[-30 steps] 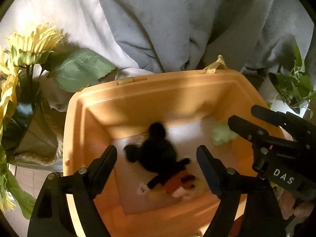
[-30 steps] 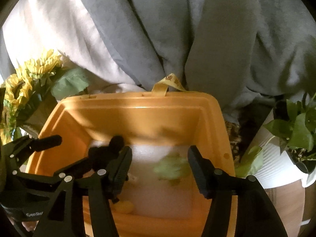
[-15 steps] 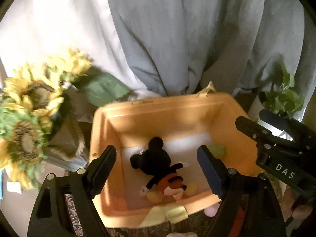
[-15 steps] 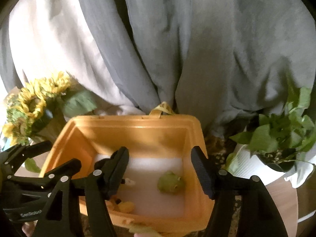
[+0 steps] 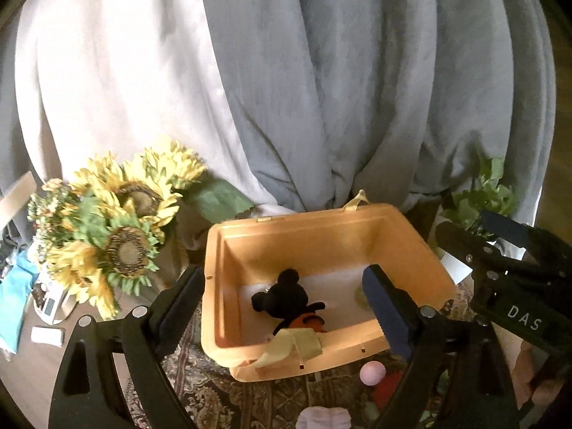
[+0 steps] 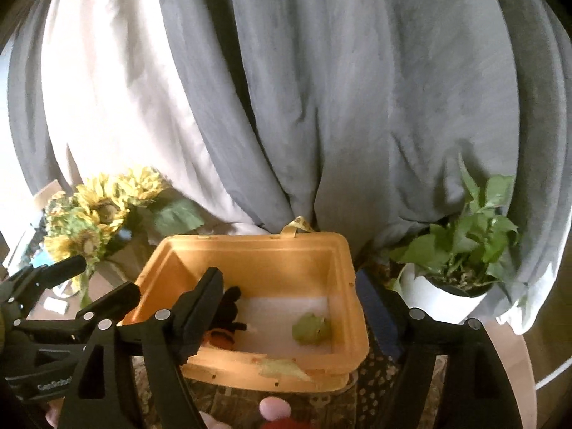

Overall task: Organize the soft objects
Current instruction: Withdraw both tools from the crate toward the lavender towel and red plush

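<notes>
White "DAS" marks the right gripper; partly cut-off "GenRobo" marks the left gripper.

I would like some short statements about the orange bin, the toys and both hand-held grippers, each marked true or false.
1. The black mouse plush lies inside the orange bin. True.
2. The green plush lies on the rug outside the bin. False: it lies inside.
3. The left hand-held gripper is open and holds nothing. True.
4. The right hand-held gripper clamps the green plush. False: it is open and empty.
5. A pink ball lies outside the bin. True.
</notes>
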`<act>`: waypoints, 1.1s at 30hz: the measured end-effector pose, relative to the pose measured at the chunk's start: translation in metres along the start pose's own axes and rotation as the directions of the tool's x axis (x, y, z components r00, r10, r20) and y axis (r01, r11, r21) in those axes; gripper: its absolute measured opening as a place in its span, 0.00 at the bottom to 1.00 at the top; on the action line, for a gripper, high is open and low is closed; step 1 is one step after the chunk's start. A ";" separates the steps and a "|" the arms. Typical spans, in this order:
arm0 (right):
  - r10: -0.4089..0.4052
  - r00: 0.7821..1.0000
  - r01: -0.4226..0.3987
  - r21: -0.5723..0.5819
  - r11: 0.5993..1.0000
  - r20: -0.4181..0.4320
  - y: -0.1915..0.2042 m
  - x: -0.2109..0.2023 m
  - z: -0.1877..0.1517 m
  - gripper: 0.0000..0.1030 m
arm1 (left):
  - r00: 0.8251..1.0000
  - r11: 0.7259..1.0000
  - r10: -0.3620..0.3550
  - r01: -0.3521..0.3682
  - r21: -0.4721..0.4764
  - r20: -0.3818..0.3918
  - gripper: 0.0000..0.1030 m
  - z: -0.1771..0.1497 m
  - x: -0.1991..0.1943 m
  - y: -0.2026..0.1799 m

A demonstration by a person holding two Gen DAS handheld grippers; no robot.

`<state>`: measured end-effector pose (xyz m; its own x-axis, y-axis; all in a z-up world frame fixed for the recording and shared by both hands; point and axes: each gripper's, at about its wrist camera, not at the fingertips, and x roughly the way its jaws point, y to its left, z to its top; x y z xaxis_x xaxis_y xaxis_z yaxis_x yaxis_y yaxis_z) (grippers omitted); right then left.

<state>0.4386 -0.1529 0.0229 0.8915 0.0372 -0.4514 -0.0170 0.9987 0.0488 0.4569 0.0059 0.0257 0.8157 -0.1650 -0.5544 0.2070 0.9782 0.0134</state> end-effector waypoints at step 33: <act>0.044 0.995 -0.041 0.036 0.999 -0.093 -0.011 -0.045 -0.100 0.80 | 0.996 0.997 0.067 -0.065 0.035 -0.056 0.96 -0.099 -0.055 -0.032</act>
<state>0.3537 -0.1615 -0.0466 0.8442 0.0844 -0.5293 -0.0373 0.9944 0.0989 0.3521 -0.0034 -0.0261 0.7961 -0.0919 -0.5981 0.1722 0.9820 0.0782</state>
